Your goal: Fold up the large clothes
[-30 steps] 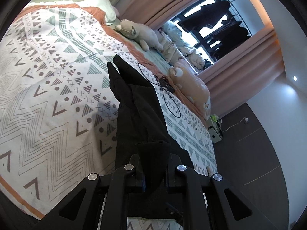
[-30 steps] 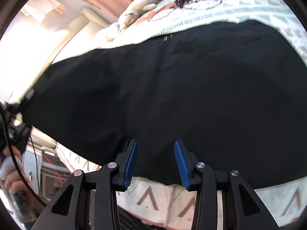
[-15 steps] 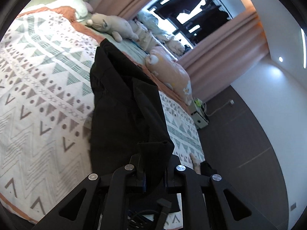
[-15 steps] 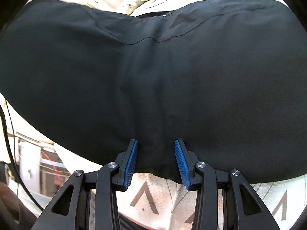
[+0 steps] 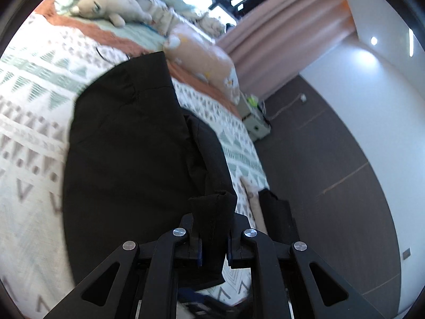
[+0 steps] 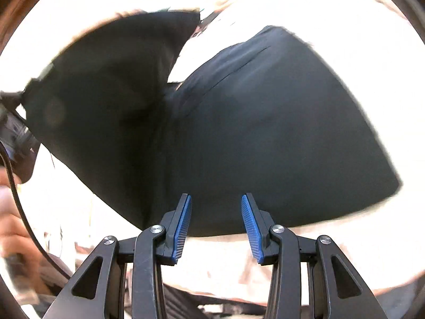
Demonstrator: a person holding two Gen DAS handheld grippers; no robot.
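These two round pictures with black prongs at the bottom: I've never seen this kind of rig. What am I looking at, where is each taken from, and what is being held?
No robot here: a person carries a handheld two-finger gripper in each hand, and each gripper has a wide-angle camera looking along its fingers. That is why both pictures are round and bent.

The left wrist view shows the left gripper shut on a bunched edge of a black garment, which lies over a patterned bedspread. Plush toys sit along the far side of the bed, with pink curtains behind.

The right wrist view shows the right gripper, its blue pads apart and holding nothing, at the garment's near edge. The bedding there is washed out by glare.
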